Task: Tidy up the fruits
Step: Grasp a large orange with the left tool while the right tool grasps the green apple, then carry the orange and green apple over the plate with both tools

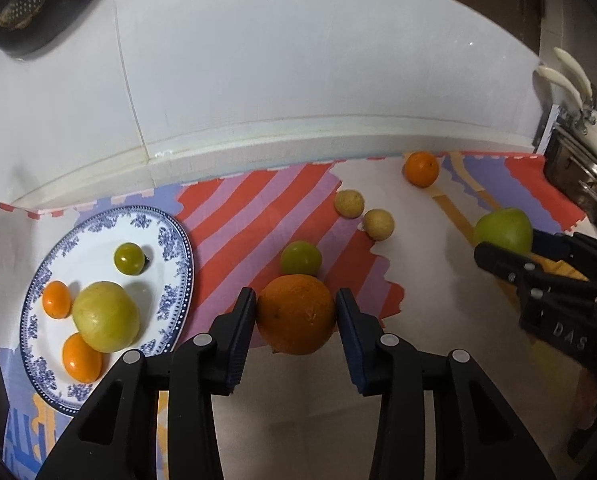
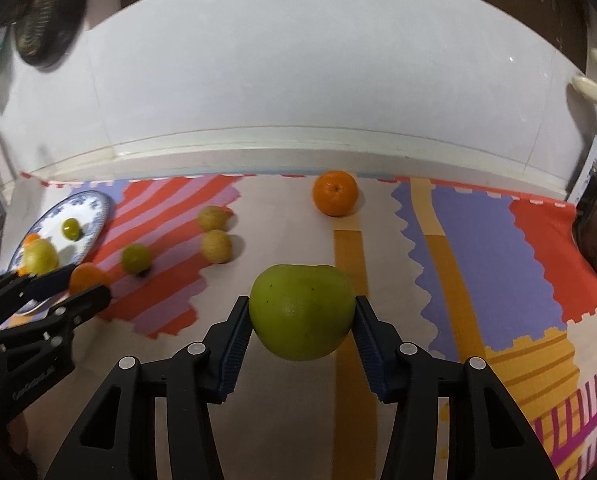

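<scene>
On the patterned mat (image 1: 234, 216), tongs (image 1: 296, 312) apparently clasp an orange (image 1: 296, 314).

the right gripper (image 2: 301, 316) clamps a green apple (image 2: 301, 311) between its two fingers, above a patterned mat (image 2: 478, 248). an orange (image 2: 335, 193) sits farther back near the white wall (image 2: 298, 80). two tan round fruits (image 2: 215, 236) lie side by side to the left, a small green fruit (image 2: 136, 258) beyond them. at far left the left gripper (image 2: 64, 286) grips another orange (image 2: 87, 276) beside a blue-patterned plate (image 2: 94, 210) holding fruit.
</scene>
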Demonstrator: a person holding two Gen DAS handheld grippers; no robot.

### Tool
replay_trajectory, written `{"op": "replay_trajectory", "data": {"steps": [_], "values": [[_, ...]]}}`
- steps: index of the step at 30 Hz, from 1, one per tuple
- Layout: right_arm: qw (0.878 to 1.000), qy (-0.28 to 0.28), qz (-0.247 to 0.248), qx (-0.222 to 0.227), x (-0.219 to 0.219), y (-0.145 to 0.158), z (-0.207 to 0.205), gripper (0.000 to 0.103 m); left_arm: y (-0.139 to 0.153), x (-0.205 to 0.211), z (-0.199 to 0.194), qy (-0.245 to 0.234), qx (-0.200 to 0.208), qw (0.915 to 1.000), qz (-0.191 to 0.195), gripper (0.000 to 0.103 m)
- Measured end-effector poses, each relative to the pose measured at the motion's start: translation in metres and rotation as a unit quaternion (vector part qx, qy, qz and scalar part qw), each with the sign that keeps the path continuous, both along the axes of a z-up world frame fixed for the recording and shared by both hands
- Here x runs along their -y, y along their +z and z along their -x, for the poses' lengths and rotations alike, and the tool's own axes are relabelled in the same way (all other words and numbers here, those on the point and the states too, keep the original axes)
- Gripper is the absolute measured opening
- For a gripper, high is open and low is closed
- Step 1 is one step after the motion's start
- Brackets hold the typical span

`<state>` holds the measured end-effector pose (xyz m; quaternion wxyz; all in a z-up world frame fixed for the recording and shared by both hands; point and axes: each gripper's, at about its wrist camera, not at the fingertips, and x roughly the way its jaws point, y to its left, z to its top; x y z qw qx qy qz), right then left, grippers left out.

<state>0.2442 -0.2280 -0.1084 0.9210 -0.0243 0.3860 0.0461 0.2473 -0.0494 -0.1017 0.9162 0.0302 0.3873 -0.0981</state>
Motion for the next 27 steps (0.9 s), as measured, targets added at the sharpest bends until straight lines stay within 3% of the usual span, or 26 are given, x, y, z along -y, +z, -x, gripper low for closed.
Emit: {"op": "replay_trajectory", "data": {"steps": [11, 27], "values": [[0.999, 0.044, -0.028, 0.016, -0.023, 0.031, 0.032, 0.051, 0.035, -0.016, 0.035, 0.009, 0.034, 0.9992, 0.02, 0.041], [0.989, 0.123, -0.042, 0.067, -0.078, 0.079, 0.062, 0.051, 0.075, -0.067, 0.08, 0.067, 0.078, 0.994, 0.035, 0.041]]}}
